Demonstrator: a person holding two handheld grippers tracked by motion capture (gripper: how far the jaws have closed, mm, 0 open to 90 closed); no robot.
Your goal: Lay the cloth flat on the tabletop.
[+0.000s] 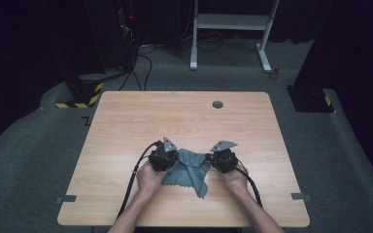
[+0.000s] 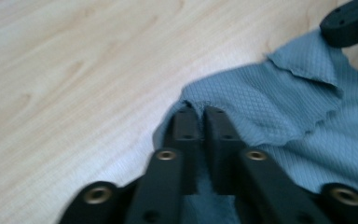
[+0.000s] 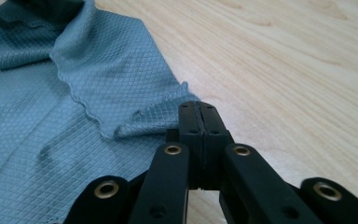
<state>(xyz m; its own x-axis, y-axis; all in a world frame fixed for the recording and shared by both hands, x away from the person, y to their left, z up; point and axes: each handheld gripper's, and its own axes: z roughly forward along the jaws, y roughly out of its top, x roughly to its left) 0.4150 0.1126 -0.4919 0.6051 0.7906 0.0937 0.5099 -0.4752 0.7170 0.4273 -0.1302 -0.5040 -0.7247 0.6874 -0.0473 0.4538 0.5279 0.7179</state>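
The left gripper point(image 2: 200, 112) and right gripper point(image 3: 198, 108) each pinched the grey cloth point(image 1: 190, 167), at nine and three o'clock.

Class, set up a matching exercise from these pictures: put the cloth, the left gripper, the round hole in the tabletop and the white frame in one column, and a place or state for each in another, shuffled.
Things:
1. grey cloth
2. left gripper
3. round hole
4. white frame

Places or states:
A. on the floor beyond the table
B. jaws closed on a cloth edge
C. near the table's far edge
D. crumpled between the two grippers

Pairs: 1-D, 2-B, 3-C, 4-A
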